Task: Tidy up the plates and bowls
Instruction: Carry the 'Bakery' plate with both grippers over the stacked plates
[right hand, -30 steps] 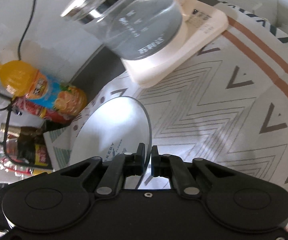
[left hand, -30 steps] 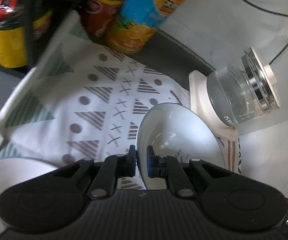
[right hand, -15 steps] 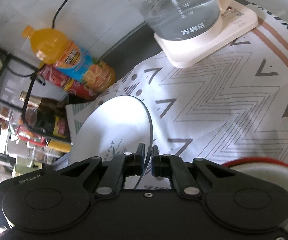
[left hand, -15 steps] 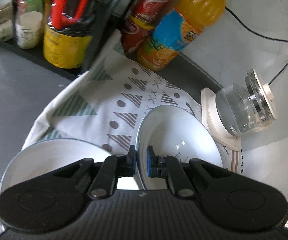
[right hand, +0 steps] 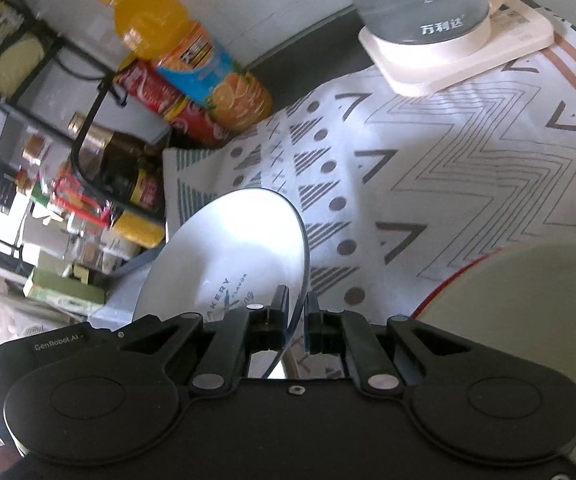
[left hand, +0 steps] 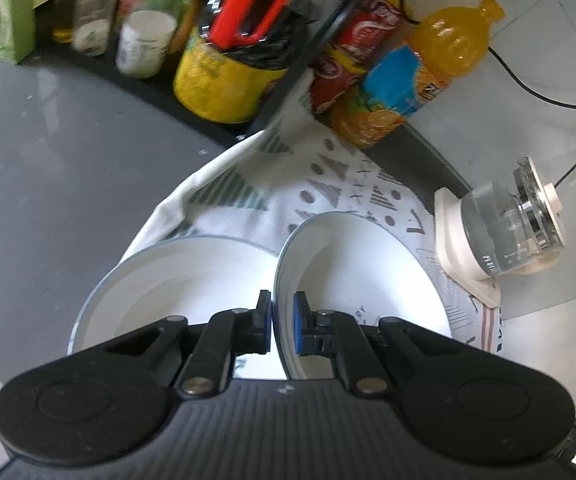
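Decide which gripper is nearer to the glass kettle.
Right, probably. The right gripper has the glass kettle large and just ahead across the cloth; from the left gripper it looks smaller, off to the right.

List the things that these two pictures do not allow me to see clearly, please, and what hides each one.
- Left wrist view: the near part of the held white plate and of the plate beside it, covered by the left gripper.
- Left wrist view: labels on the shelf jars, blurred.
- Right wrist view: the printed words on the held plate, partly behind the right gripper.
- Right wrist view: the red-rimmed dish, cut off by the frame edge and the gripper.
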### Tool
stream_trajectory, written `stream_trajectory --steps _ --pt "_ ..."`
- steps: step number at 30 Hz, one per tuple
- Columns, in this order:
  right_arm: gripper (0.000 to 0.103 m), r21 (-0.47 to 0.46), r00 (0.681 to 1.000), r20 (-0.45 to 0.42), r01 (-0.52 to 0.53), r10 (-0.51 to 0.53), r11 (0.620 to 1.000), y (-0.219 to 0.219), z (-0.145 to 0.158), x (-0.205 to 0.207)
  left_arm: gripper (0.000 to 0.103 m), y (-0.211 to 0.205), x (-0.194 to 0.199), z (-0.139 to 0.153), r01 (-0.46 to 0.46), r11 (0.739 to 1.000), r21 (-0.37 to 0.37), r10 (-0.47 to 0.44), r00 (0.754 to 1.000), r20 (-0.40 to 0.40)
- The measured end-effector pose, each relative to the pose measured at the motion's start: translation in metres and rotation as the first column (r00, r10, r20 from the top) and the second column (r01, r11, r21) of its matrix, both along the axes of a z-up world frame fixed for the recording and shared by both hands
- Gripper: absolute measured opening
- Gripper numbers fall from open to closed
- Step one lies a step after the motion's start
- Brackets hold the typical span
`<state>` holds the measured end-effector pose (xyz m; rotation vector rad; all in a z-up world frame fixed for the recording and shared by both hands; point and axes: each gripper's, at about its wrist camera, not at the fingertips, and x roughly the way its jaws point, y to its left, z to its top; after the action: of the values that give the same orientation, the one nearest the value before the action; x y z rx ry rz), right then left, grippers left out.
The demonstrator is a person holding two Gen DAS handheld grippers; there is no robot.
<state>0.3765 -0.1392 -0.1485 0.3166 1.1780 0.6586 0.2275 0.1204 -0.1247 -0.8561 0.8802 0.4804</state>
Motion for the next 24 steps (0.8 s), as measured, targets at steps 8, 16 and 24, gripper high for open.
stream_trajectory --steps 8,16,24 --pt "0.008 -0.037 0.997 0.047 -0.064 0.066 0.997 0.013 0.004 -0.023 0.008 0.003 -0.031 -0.007 -0.043 0.999 -0.004 0.043 0.999 -0.005" --pt "0.008 -0.073 0.990 0.064 -0.121 0.126 0.990 0.028 -0.002 -0.045 0.008 0.007 -0.059 -0.018 -0.088 0.996 -0.014 0.088 0.996 -0.025" --pt "0.008 -0.125 0.980 0.079 -0.173 0.184 0.977 0.041 -0.007 -0.066 0.008 0.010 -0.074 -0.026 -0.106 0.994 -0.007 0.106 0.993 -0.050"
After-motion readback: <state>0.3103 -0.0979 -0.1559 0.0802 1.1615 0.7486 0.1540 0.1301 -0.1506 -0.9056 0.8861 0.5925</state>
